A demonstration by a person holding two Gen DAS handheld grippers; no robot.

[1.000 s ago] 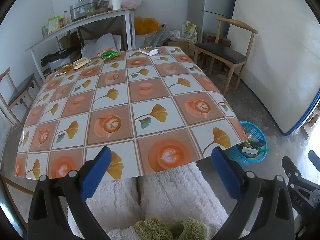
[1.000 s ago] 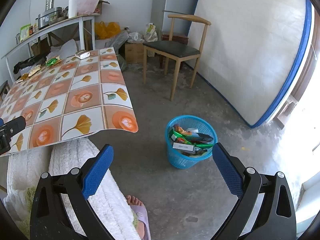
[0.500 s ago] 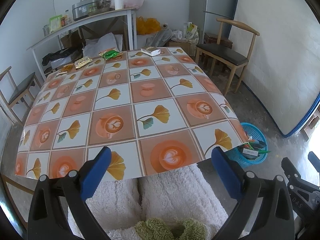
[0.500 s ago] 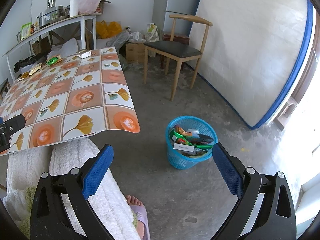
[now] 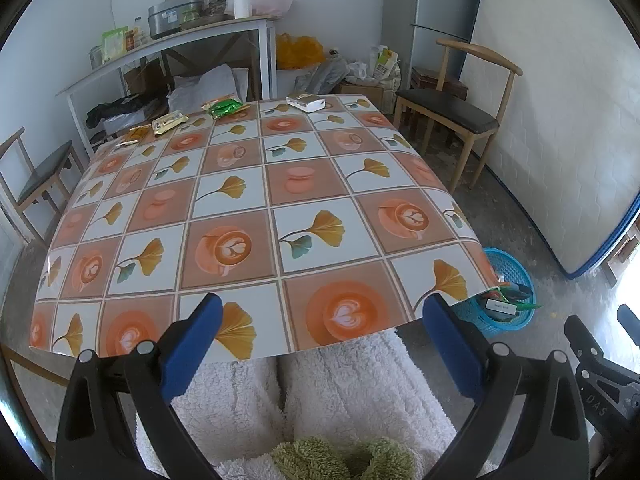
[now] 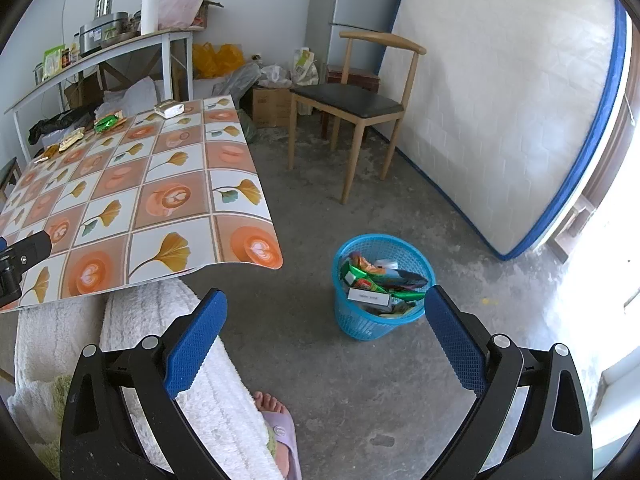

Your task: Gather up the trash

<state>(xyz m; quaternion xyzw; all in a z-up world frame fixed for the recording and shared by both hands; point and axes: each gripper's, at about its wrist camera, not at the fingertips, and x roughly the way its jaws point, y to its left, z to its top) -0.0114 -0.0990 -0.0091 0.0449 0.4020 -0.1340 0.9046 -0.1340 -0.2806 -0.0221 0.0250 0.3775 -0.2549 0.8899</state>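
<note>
Trash lies along the far edge of the patterned table [image 5: 248,216]: a silver-white packet [image 5: 306,101], a green wrapper [image 5: 225,108], a yellow packet [image 5: 170,122] and small orange wrappers [image 5: 132,136]. They also show in the right wrist view, the silver-white packet [image 6: 169,109] and green wrapper [image 6: 106,123] among them. A blue basket [image 6: 378,320] holding wrappers stands on the floor right of the table; it also shows in the left wrist view [image 5: 506,300]. My left gripper [image 5: 320,336] is open and empty at the table's near edge. My right gripper [image 6: 326,328] is open and empty above the floor near the basket.
A wooden chair [image 6: 356,100] stands beyond the basket, another chair [image 5: 36,176] at the table's left. A mattress [image 6: 500,100] leans on the right wall. A cluttered shelf table [image 5: 168,40] and bags stand at the back. The person's white-clad legs [image 5: 320,392] and slippered foot [image 6: 276,420] are below.
Both views have shifted slightly; the table and basket sit a little lower in frame. Both grippers stay open and empty.
</note>
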